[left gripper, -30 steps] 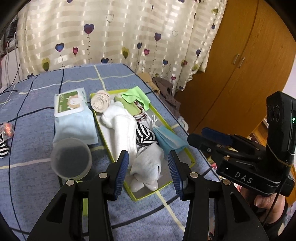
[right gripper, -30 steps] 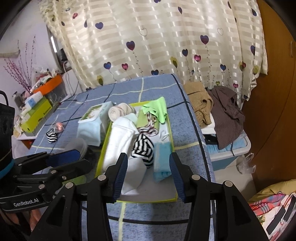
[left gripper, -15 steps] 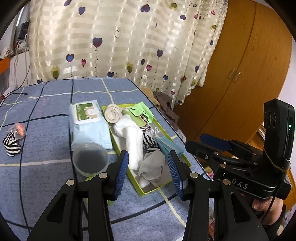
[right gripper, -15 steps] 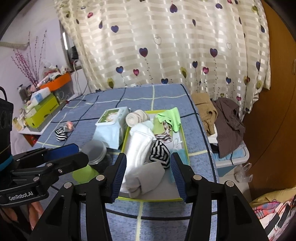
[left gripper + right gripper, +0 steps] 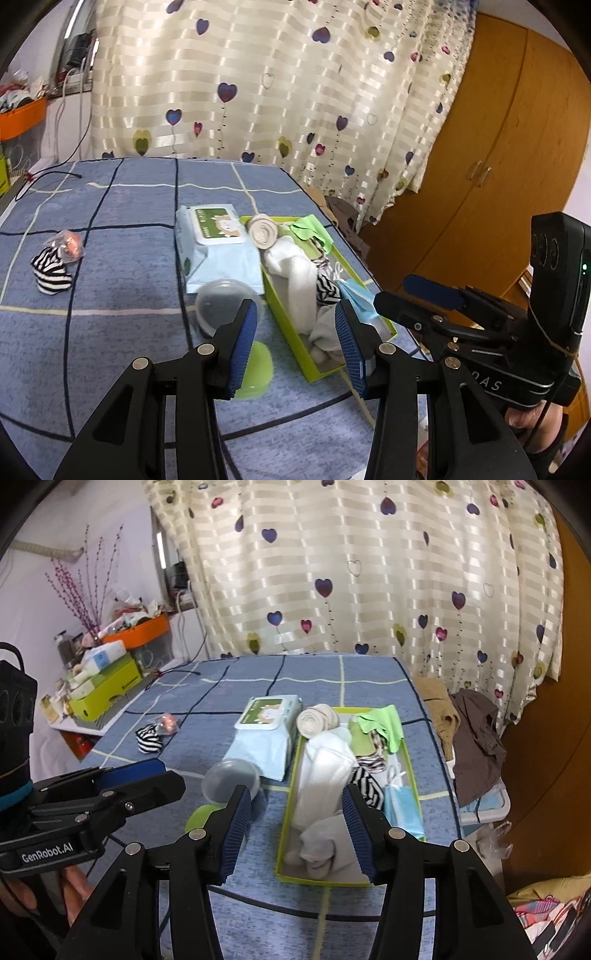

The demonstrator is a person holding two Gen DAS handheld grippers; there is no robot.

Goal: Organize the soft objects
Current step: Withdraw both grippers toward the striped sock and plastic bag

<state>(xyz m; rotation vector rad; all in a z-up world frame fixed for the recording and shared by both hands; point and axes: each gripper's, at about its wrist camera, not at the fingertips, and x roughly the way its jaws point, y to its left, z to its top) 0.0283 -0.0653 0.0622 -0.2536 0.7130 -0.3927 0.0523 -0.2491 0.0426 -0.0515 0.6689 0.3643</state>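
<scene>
You've packed most of the soft things into the green tray [image 5: 409,760], but the striped sock [image 5: 50,275] lies outside, and both your left gripper [image 5: 293,341] and right gripper [image 5: 295,825] hang with jaws released, empty.

Left gripper [image 5: 295,345] and right gripper [image 5: 295,825]: black frames, ribbed blue pads, silver screws. White markings read "GenRobot.AI" and "DAS". Bare skin shows on both hands.

Tray [image 5: 410,760]: lime-green rim. Inside it: white towel [image 5: 325,771], grey sock [image 5: 325,834], black-and-white striped sock [image 5: 365,786], light-blue masks [image 5: 402,805], bright-green cloth [image 5: 384,720], beige roll [image 5: 314,720]. Left of the tray: pale-blue wipes pack [image 5: 266,734] with green label. Tablecloth [image 5: 314,672]: blue, dark and cream grid lines. Curtain [image 5: 369,572]: cream stripes, coloured hearts.
</scene>
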